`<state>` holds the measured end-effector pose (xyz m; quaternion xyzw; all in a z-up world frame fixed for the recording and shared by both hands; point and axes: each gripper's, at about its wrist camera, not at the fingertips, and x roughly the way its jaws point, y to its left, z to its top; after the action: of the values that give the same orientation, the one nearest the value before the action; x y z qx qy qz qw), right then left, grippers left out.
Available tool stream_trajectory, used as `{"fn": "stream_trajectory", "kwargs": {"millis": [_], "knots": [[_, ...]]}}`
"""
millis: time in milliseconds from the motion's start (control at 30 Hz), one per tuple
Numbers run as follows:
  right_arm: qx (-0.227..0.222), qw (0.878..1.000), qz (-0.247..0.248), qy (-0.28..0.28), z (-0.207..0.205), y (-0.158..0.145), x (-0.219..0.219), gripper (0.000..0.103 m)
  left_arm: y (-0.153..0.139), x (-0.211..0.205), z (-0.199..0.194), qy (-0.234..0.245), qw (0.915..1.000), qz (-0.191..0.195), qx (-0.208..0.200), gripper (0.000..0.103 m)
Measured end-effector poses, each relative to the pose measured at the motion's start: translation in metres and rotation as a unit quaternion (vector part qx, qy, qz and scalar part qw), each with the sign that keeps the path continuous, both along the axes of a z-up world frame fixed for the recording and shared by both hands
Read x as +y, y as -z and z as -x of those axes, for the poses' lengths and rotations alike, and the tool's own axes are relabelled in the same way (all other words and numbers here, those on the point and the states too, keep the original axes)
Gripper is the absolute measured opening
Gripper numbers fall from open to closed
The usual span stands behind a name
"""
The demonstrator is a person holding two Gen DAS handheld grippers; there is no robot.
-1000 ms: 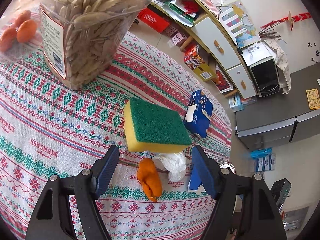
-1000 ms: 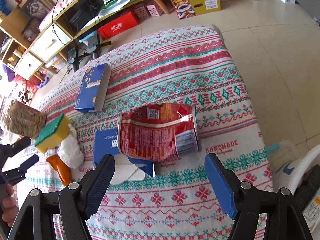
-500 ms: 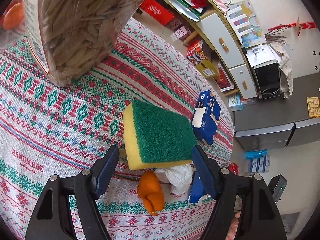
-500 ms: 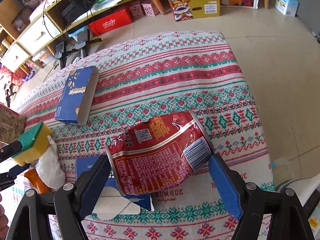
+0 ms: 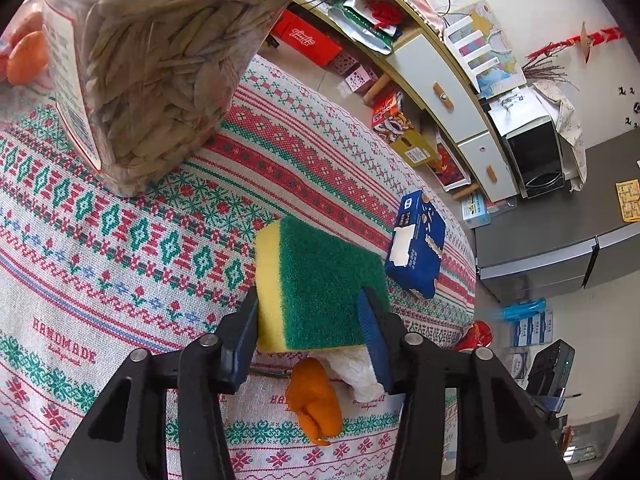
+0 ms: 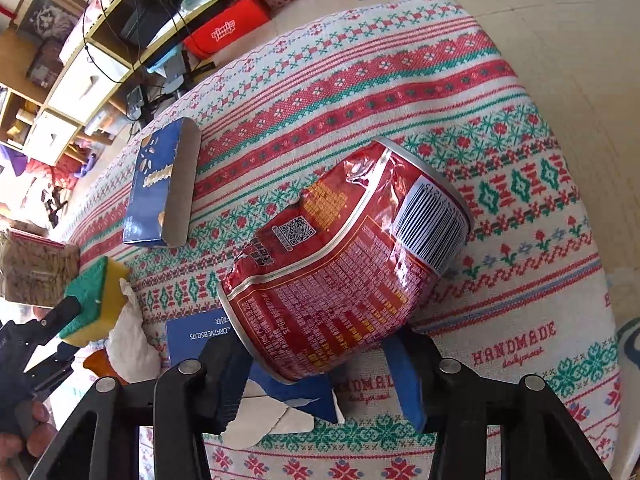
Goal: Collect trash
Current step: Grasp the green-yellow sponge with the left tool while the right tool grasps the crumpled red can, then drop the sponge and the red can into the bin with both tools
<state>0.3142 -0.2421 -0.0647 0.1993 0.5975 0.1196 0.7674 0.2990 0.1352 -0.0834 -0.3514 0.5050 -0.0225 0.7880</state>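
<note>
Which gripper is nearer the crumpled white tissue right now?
Left. The left gripper has just closed its jaws on the sponge, directly beside the tissue. The right gripper, closing around the crushed red can, is farther off.

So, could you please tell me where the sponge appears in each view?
Left wrist: sponge at lower centre, between the left gripper's pads.
Right wrist: sponge at the far left edge.
Shared landmark: the seed jar beyond it.
</note>
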Motion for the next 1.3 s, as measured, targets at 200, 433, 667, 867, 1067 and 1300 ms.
{"fn": "stream_trajectory", "kwargs": {"millis": [200,433,667,867,1067,1300], "knots": [[0.025,0.996,-0.078,0.034,0.005,-0.002,-0.019,0.055,-0.011,0.0,0.006,-0.004,0.9996,-0.022,-0.016,0.04],[0.048,0.977,-0.169,0.123,0.004,0.014,-0.044,0.076,-0.024,0.004,0.016,-0.012,0.9992,-0.026,-0.029,0.039],[0.033,0.975,-0.166,0.148,0.01,0.005,-0.04,0.062,-0.038,0.001,0.031,-0.012,0.9985,-0.029,-0.045,0.038],[0.022,0.98,-0.152,0.127,0.017,-0.01,-0.038,0.062,-0.054,0.002,0.048,-0.015,0.9977,-0.035,-0.056,0.038],[0.003,0.985,-0.142,0.098,0.027,-0.03,-0.035,0.062,-0.08,-0.005,0.066,-0.007,0.9962,-0.032,-0.08,0.037],[-0.004,0.987,-0.138,0.083,0.054,-0.046,-0.053,0.062,-0.101,-0.064,0.089,0.057,0.9917,-0.05,-0.104,0.038]]}}
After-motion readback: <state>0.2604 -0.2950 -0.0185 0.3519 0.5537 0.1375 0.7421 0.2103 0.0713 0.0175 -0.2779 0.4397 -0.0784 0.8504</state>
